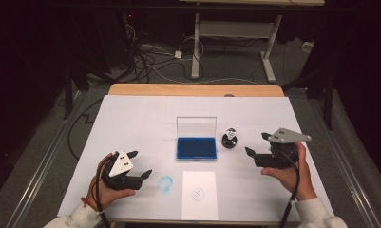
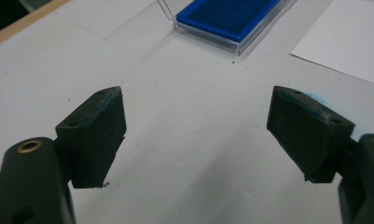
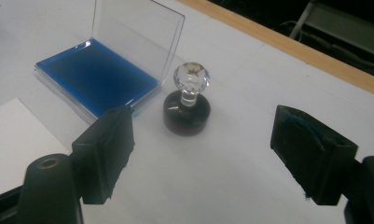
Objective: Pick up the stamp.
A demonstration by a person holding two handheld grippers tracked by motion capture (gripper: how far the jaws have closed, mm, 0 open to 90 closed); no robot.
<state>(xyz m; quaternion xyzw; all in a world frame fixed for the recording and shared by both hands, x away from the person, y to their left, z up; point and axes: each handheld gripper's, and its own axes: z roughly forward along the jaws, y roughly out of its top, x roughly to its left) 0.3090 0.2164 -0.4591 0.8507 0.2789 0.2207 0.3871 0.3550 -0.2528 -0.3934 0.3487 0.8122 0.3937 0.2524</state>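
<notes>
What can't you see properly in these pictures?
- The mark on the paper sheet: too small to read in the high view.
- The stamp face: turned down against the table in the right gripper view.
- The ink pad: cut off by the top edge in the left gripper view.

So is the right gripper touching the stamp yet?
Apart. In the right gripper view the stamp stands on the table beyond the open right gripper, with bare white surface between them; the high view shows the same gap.
</notes>
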